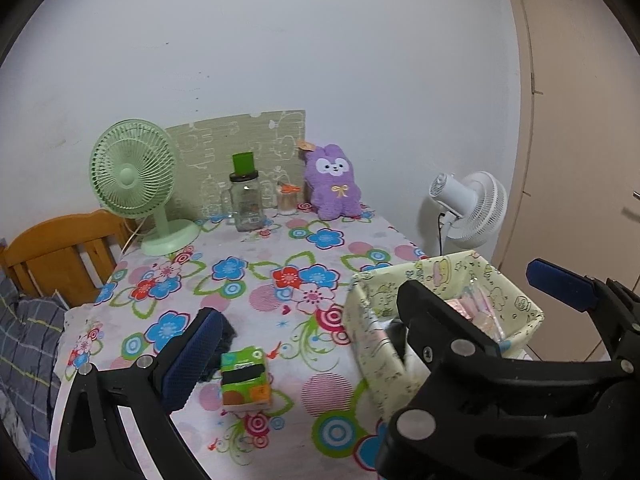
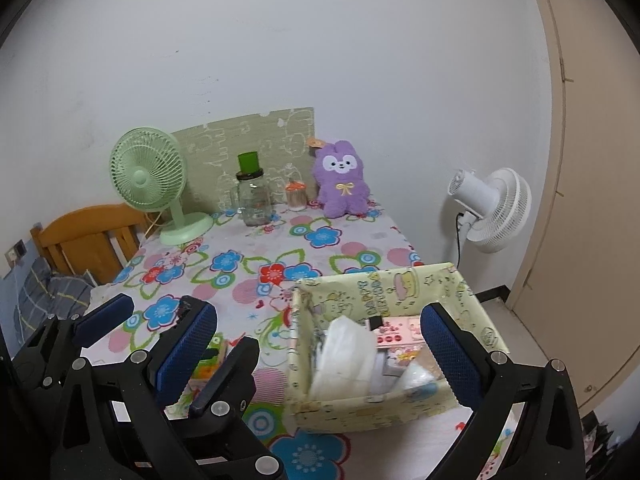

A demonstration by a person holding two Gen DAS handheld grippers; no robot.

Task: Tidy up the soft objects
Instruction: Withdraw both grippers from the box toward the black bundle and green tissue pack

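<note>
On the flowered tablecloth point(image 1: 256, 280), near the front edge, lies one green tissue pack point(image 1: 246, 380); flat, long axis running front to back, narrow end toward the far wall. A black band crosses its top. Just left of it, a dark fuzzy item point(image 1: 225, 336), partly hidden behind a gripper finger; cannot tell what it is.

Right of the pack stands one pale yellow fabric box point(image 2: 384, 292), open top, printed with small cartoon figures. Inside: white crumpled plastic or cloth point(image 2: 344, 356), a pink printed packet point(image 2: 396, 334), other bits too jumbled to count.

Left gripper point(image 1: 360, 316): jaws spread wide, nothing held. Its left blue pad sits just beside the tissue pack, its right one out past the box, so the box stands between the fingers in this view.

Right gripper point(image 2: 320, 344): jaws also wide apart, empty, hanging over the near part of the box, which lies between its two blue pads.

Back of table, along the wall:
- one purple plush rabbit point(image 1: 334, 184), upright, facing the front, back right corner
- one glass jar point(image 1: 246, 200) with a green cup on its lid
- one small container point(image 1: 287, 200) with an orange top
- one green desk fan point(image 1: 134, 172), back left

Fans total two: the second, white fan point(image 1: 470, 208), stands off the table to the right
</note>
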